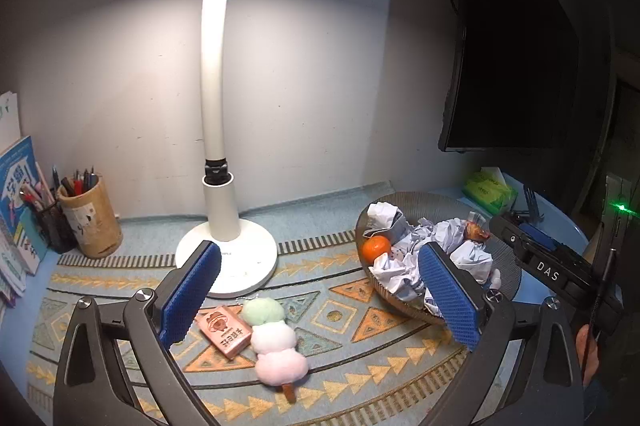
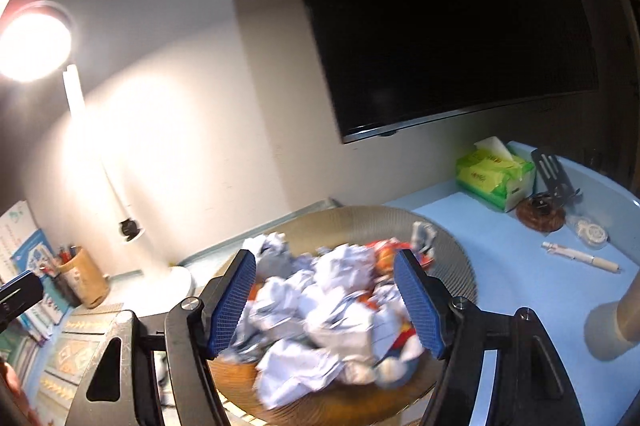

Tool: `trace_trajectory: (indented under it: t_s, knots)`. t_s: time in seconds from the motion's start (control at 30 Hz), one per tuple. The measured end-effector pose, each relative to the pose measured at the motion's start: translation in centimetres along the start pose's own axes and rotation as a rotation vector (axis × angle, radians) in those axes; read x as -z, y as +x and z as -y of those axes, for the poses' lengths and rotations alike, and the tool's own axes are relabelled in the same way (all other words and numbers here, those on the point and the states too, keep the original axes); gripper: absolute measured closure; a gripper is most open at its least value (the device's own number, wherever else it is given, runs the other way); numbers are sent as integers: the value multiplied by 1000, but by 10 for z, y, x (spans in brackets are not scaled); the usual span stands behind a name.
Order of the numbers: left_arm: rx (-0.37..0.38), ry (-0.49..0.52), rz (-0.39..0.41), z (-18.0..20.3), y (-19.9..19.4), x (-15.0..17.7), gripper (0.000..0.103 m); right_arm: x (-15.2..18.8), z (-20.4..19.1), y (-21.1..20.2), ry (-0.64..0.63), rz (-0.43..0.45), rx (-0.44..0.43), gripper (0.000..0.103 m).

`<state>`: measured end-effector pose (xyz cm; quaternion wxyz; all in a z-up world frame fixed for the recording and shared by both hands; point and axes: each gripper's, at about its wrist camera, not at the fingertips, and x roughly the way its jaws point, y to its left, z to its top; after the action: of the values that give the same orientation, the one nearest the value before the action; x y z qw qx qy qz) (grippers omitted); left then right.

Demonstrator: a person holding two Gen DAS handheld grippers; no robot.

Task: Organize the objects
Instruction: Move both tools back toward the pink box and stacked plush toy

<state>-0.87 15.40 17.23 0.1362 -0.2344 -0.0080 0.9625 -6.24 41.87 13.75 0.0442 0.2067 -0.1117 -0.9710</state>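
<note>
Gathered: crumpled paper [image 1: 470,258] and orange [image 1: 376,248] in basket [image 1: 424,204]; outstanding at its 8 o'clock: plush skewer [image 1: 272,338], pink box [image 1: 224,331] on bench [image 1: 320,226]; left gripper [image 1: 316,300] and right gripper [image 2: 325,300] jaws both open, empty.

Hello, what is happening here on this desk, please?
A person is tidying a desk with a handheld gripper in each hand. The right gripper hangs open over a round basket full of crumpled paper; nothing is between its pads. The left gripper is open too, held above a small pink box and a plush dango skewer lying on the patterned mat beside the white lamp.
</note>
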Motion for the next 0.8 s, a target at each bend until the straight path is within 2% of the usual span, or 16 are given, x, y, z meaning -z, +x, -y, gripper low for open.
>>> trace_trajectory:
  t_s: [0.2, 0.3, 0.47, 0.53, 0.6, 0.7, 0.8]
  knots:
    - [-18, -4, 4, -16, -24, 8, 4, 11, -53, -22, -70, -32, -105, 26]
    - [-66, 17, -3, -28, -37, 14, 4, 21, -85, -27, -127, -56, -162, 26]
    - [-181, 11, -12, -69, -67, 22, 4, 45, -129, -26, -192, -117, -227, 24]
    - [-220, 2, -21, -87, -76, 24, 4, 54, -142, -18, -196, -180, -230, 22]
    - [-243, -2, -46, -103, -80, 27, 2, 63, -153, -1, -194, -300, -233, 22]
    - [-240, -15, -155, -124, -59, 39, 1, 78, -165, 22, -187, -436, -277, 22]
    - [-197, -70, -228, -138, -25, 62, 1, 96, -179, 37, -251, -507, -250, 22]
